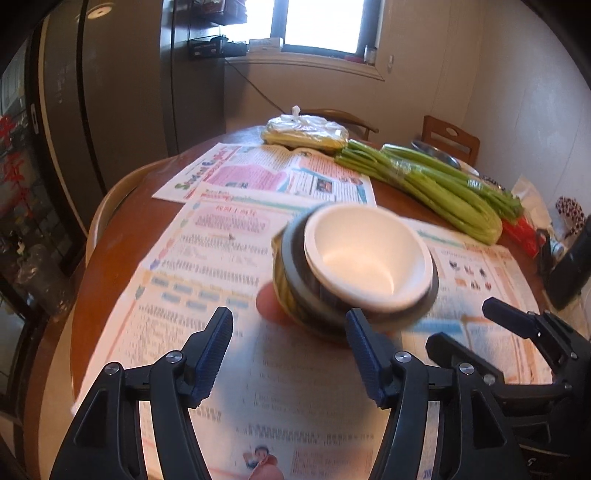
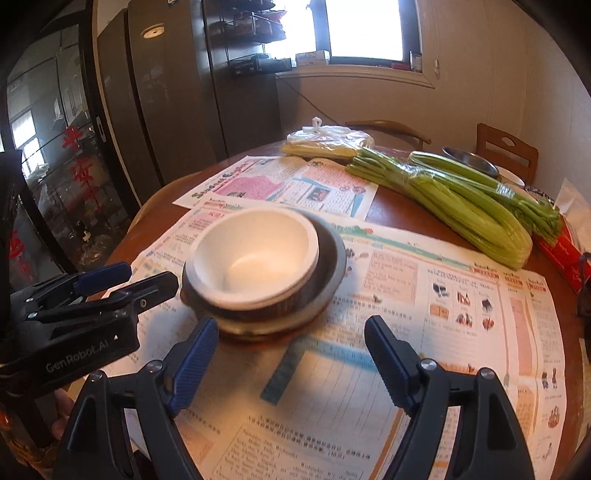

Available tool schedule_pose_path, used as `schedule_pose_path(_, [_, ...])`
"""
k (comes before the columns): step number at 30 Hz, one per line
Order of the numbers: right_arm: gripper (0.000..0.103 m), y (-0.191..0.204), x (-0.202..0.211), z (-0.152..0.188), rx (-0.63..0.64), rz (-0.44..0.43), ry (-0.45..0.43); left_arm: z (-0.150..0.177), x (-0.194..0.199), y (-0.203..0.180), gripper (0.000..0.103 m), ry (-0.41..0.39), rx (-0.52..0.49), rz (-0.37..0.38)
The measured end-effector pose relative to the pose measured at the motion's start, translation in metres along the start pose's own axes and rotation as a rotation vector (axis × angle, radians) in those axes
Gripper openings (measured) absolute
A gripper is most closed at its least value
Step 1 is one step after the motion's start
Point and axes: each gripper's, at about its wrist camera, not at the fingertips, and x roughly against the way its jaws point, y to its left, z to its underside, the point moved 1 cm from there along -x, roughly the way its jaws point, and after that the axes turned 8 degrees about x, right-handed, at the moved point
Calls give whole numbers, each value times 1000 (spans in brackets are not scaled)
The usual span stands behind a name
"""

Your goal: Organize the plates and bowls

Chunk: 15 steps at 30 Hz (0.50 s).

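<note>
Our left tool point(image 1: 290, 350) and right tool point(image 2: 286, 356) both gape wide, holding nothing.
We see the white bowl point(image 2: 255, 258) nested in a dark bowl point(image 2: 328, 266) on the newspaper-covered table point(image 2: 391, 210), just ahead of both tools; celery point(image 2: 461, 206) lies beyond.

Both wrist cameras are sitting low over the desk point(image 1: 110, 236), looking forward past their own jaws toward the window point(image 2: 364, 27). The left view is facing the stacked bowls point(image 1: 354, 266) from close by; the right view is looking at them from slightly farther right. Both are sharing the bowls, newspapers point(image 2: 424, 277) and celery point(image 2: 461, 206).
</note>
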Motion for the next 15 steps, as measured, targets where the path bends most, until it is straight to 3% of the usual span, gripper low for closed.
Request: schedule_pose_path(15, [82,2,14,45,-30,37,4,46,12,5,67,11,15,-24])
